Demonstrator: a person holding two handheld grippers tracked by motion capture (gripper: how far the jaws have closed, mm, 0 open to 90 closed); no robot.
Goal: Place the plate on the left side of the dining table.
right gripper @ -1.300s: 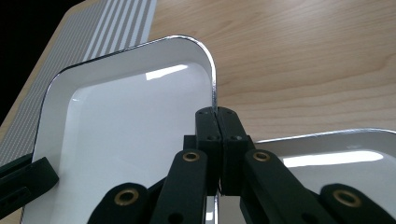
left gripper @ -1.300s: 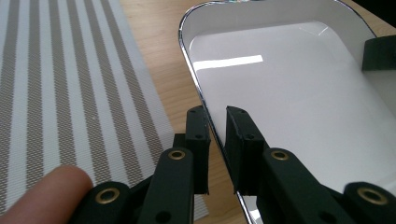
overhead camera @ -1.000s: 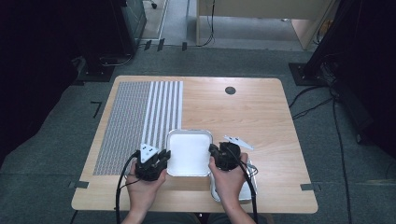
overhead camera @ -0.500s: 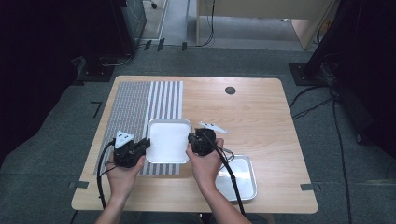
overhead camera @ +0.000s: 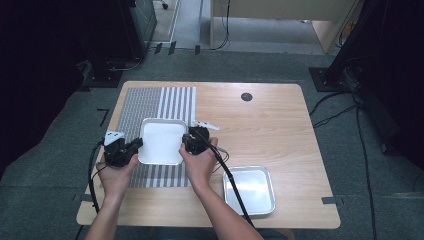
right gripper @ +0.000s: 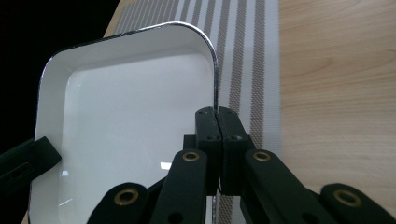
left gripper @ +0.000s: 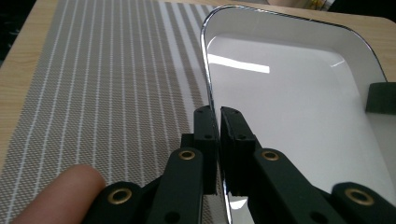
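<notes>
- The worktop carries one striped placemat on its left half, and the step in hand looks like carrying a tray across to that mat.
- Two white trays with metal rims are in sight. The carried tray sits over the mat's right part, level between the two grippers; the second tray lies apart on bare wood near the front right.
- The left gripper has just been closing: in the left gripper view its fingers pinch the tray's left rim, clenched on it.
- The right gripper bites the opposite rim; in the right gripper view its fingers press together on the thin metal edge.
- Whether the tray already rests on the mat or hangs just above it, I cannot tell.
- Next move, as I judge it: lower both sides evenly until the base lies flat, then let both rims go together, so the tray doesn't tip.
</notes>
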